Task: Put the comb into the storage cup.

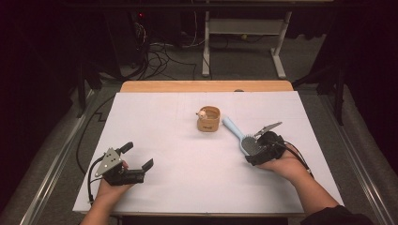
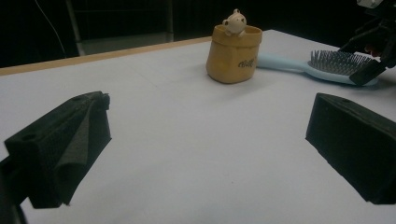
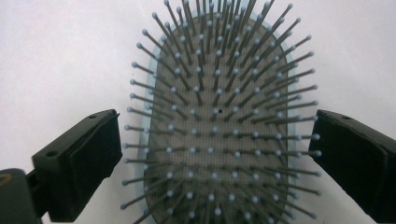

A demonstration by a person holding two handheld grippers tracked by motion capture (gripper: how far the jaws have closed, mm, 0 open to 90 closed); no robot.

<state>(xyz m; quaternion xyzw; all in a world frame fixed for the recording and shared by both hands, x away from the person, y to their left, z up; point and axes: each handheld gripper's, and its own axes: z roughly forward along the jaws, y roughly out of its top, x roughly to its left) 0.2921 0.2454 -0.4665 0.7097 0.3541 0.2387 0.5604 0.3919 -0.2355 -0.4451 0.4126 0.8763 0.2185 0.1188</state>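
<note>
- The hairbrush (image 1: 241, 137) lies flat on the white table cover (image 1: 187, 159), bristles up, right of the middle; its pale blue handle runs away from me and to the left, its head lies nearest my right hand.
- In my right gripper view the brush head (image 3: 217, 126) sits between my two black jaws: a grey pad in a light blue rim, thick with grey pins that end in small blue beads.
- My right gripper (image 1: 256, 151) is spread wide, one jaw on each side of the head. The outermost pin tips reach close to both jaw pads, but I cannot tell whether they touch; the jaws are not pressing on the rim.
- In the high view that gripper comes down over the near end of the head, my right hand (image 1: 281, 166) behind it and its cable trailing back over my wrist.
- Just beside the far end of the handle stands a small tan pouch-shaped pot (image 1: 209, 119) with a little white bear figure (image 1: 202, 114) perched on its rim. From my left gripper view the handle end passes behind the pot.
- My left gripper (image 1: 139, 159) rests low at the near left of the table, well apart from the brush, its jaws wide apart with bare white cover between them.
- A strip of wooden tabletop (image 1: 206, 86) shows beyond the cover's far edge.
</note>
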